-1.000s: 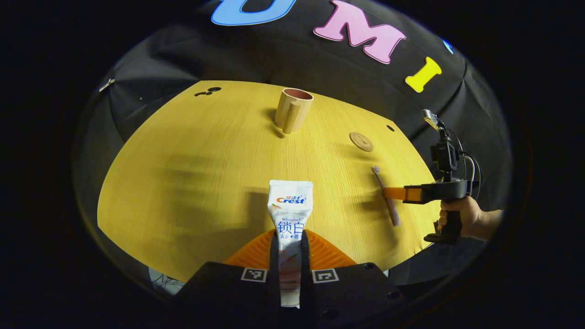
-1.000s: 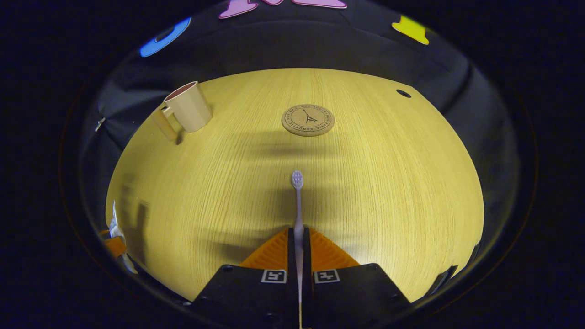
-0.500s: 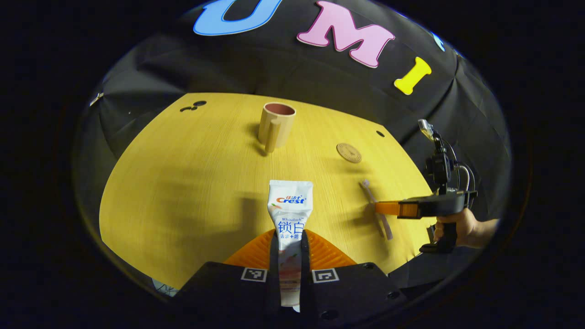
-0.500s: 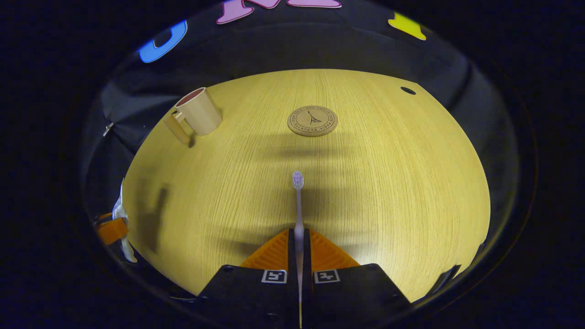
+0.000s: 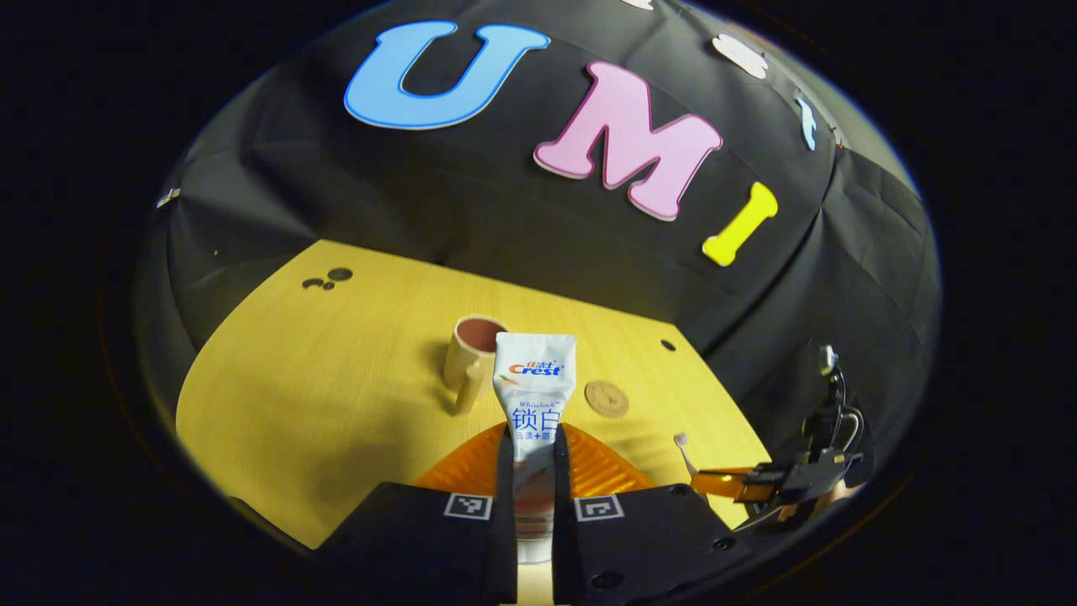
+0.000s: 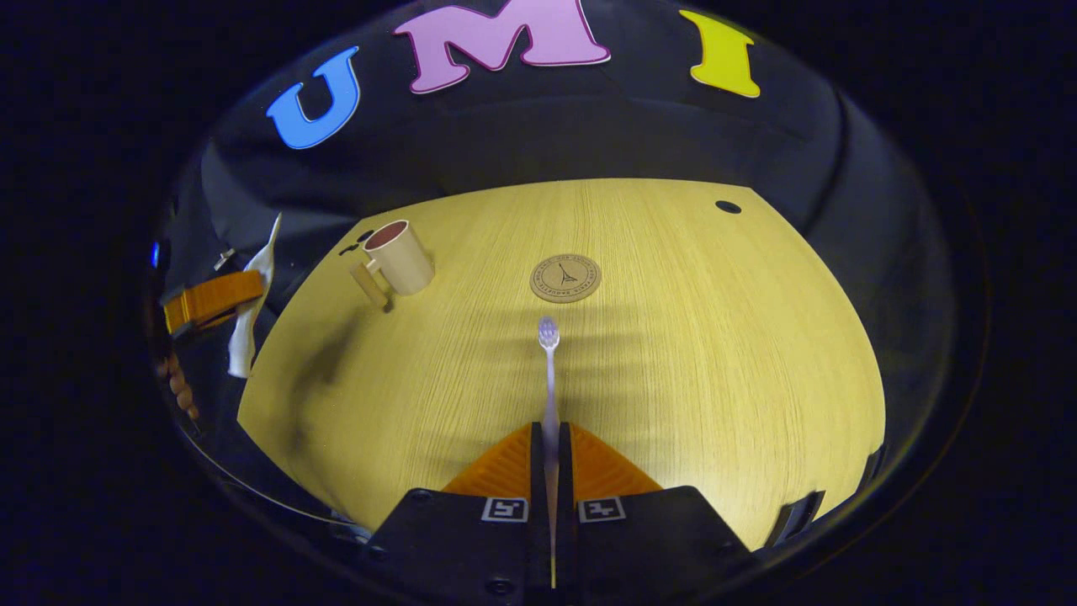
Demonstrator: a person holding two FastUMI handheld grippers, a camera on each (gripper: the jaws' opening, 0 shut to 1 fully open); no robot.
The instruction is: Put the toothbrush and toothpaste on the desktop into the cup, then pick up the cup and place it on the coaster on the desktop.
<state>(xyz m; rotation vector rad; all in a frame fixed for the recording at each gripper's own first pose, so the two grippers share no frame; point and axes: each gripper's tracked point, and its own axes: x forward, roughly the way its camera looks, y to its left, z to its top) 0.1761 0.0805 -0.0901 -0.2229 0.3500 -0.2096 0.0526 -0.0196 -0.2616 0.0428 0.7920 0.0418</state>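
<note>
So in the left gripper view, the toothpaste (image 5: 533, 404) is pinched between the two fingers of the left gripper (image 5: 533, 471), tube standing up at 6 o'clock with its crimped flat end on top. The cup (image 5: 473, 350) is seen just behind it at about 11 o'clock from the tube top, upright on the counter (image 5: 336, 370), handle turned toward the camera, and partly covered by the tube. The coaster (image 5: 607, 398) is spotted flat on the counter just past the tube at 3 o'clock, apart from the cup. Way over at 4 o'clock, near the counter's edge, the right gripper (image 5: 715, 482) is seen with the toothbrush (image 5: 683, 453) clamped in it, bristle end sticking up. The hand holding it can't really be made out there.

In the right gripper view, the left gripper (image 6: 220, 296) is caught at 9 o'clock with the toothpaste (image 6: 252, 311) held in it, off the counter's edge, and a bit of a hand (image 6: 178, 387) is glimpsed below. The cup (image 6: 402, 257) is found at 10 o'clock, upright on the counter (image 6: 715, 337), handle toward the lower left. The coaster (image 6: 565, 278) is seen near the middle, well apart from the cup. The toothbrush (image 6: 549, 379) is squeezed between the right gripper's (image 6: 551, 459) fingers at 6 o'clock, head pointing toward the coaster but short of it.
</note>
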